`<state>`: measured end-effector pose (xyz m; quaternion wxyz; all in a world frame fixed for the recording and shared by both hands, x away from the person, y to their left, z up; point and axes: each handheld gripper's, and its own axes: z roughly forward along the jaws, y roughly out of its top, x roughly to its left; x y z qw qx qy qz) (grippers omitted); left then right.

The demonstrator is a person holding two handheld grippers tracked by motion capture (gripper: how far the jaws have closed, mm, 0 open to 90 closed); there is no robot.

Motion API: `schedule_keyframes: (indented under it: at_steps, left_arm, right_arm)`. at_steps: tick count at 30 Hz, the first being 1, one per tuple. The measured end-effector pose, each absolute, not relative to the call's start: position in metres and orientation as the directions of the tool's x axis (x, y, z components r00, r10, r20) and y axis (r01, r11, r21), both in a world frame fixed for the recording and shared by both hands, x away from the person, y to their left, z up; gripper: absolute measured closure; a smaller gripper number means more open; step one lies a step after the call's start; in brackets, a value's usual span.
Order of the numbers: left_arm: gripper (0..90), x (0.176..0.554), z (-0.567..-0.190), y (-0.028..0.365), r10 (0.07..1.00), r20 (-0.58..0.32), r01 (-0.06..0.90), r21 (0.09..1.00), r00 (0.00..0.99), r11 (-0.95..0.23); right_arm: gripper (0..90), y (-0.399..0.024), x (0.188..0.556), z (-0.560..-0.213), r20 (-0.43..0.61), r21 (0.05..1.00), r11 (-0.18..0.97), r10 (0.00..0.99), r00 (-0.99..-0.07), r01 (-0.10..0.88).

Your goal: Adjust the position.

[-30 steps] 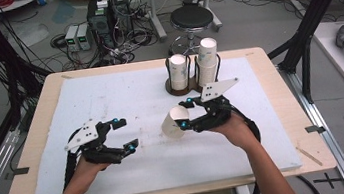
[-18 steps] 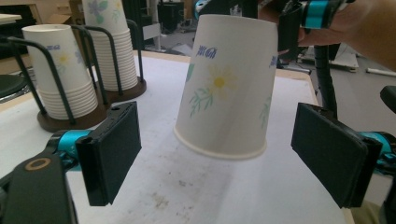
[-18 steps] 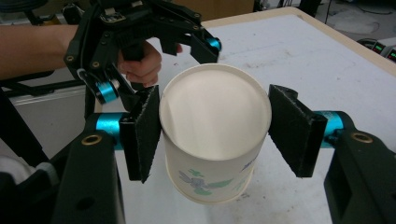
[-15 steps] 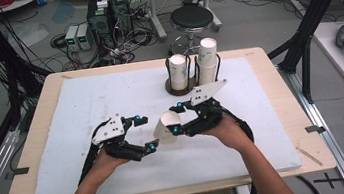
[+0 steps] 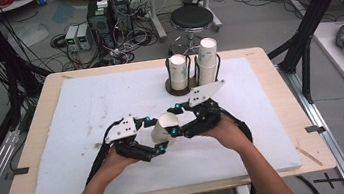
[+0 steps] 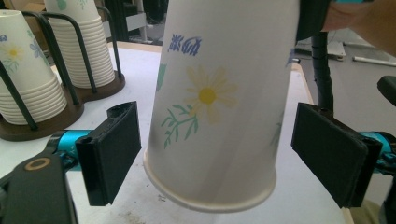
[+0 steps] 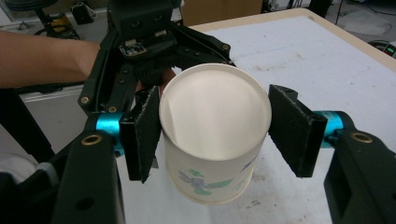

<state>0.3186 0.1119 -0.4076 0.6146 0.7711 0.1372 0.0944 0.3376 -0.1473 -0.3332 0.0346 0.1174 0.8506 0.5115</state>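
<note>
While the right gripper (image 5: pixel 176 126) clamps a flowered paper cup (image 5: pixel 165 128) at frame centre, the left gripper (image 6: pixel 219 154) jaws stand released either side of it.

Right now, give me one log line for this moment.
right gripper: shut on cup | left gripper: open, jaws either side of cup, not touching
</note>
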Motion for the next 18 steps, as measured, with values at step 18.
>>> schedule_keyframes:
  at_steps: [18]
  left_arm:
    - [27.3, 0.3175, -0.4096, 0.109, 0.326, -0.012, 0.09, 0.97, 0.945, -0.225]
  right_arm:
    - [38.3, -0.1498, 0.3371, -0.3348, 0.091, 0.892, 0.415, 0.228, -0.969, 0.181]
